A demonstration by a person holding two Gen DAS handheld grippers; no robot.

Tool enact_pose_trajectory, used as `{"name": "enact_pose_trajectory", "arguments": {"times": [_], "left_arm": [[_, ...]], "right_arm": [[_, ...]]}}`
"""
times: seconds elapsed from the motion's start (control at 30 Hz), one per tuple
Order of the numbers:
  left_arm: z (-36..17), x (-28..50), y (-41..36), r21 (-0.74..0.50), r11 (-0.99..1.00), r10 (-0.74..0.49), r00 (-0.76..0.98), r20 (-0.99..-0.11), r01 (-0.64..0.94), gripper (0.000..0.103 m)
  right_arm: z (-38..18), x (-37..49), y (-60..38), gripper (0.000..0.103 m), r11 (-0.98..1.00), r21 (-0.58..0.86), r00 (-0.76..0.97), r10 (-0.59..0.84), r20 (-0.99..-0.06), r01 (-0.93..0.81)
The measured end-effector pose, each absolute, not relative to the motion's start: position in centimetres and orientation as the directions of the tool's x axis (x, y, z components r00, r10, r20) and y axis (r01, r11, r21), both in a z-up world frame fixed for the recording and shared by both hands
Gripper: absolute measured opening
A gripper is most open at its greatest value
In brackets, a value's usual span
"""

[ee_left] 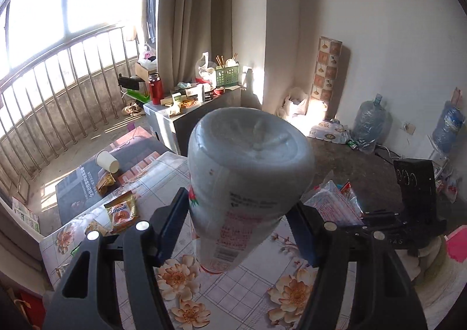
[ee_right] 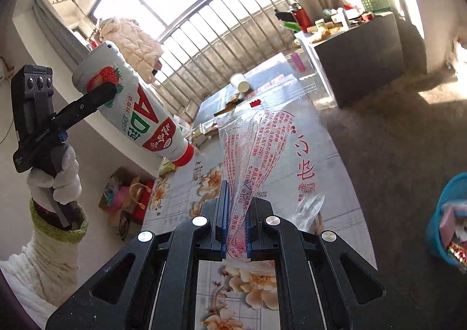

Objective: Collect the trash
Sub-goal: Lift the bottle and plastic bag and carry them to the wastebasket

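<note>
The surface [ee_right: 344, 184], under a flowered plastic cloth, runs away toward the barred window, and most of the litter sits at its far end. Off its right side, down on the floor, stands a blue bin [ee_right: 446, 222] already holding wrappers; I take that for where the rubbish goes.

Both hands are loaded, so I judge this the carrying step: pickings lifted clear of the surface and on their way to be dropped.

The left gripper [ee_left: 242, 222] has its jaws spread wide around the white drink bottle [ee_left: 248, 172], pressed against its body, base up and red cap pointing down. From the right wrist view the gloved hand [ee_right: 55, 175] holds it up in the air, well off the surface.

The right gripper [ee_right: 235, 230] has its jaws nearly closed, pinching a clear printed plastic bag [ee_right: 262, 149] that fans out ahead of it.

Next, I'd say, both need to swing over the bin before either grip lets go.

Left behind are a tipped paper cup [ee_left: 108, 161] and a snack packet [ee_left: 122, 211].
</note>
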State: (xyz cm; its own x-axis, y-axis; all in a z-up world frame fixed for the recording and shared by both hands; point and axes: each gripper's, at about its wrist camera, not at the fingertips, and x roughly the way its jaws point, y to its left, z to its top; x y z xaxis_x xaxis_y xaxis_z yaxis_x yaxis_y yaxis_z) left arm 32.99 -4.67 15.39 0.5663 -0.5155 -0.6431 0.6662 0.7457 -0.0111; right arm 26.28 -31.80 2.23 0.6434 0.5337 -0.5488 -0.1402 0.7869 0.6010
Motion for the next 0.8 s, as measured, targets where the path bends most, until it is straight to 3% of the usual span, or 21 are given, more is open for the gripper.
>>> {"name": "enact_pose_trajectory", "arguments": {"times": [0.2, 0.33, 0.5, 0.8], "left_arm": [[13.5, 28.0, -15.5, -0.163, 0.622, -0.662, 0.403, -0.632, 0.766, 0.065], [11.7, 25.2, -24.0, -0.145, 0.568, -0.679, 0.361, -0.639, 0.810, 0.065], [7.7, 23.5, -34.1, -0.158, 0.520, -0.661, 0.278, -0.697, 0.839, 0.065], [-1.2, 28.7, -48.2, -0.201, 0.539, -0.582, 0.190, -0.790, 0.818, 0.065]], "right_arm": [[1.7, 17.3, -40.3, 0.008, 0.803, 0.585, 0.748, 0.318, -0.583, 0.116], [-0.5, 12.6, -45.9, 0.008, 0.767, 0.561, 0.750, 0.164, -0.641, 0.312], [-5.1, 9.0, -50.7, 0.008, 0.668, 0.591, 0.721, 0.117, -0.683, 0.452], [-11.2, 9.3, -56.6, 0.008, 0.564, 0.603, 0.670, 0.115, -0.733, 0.563]]}}
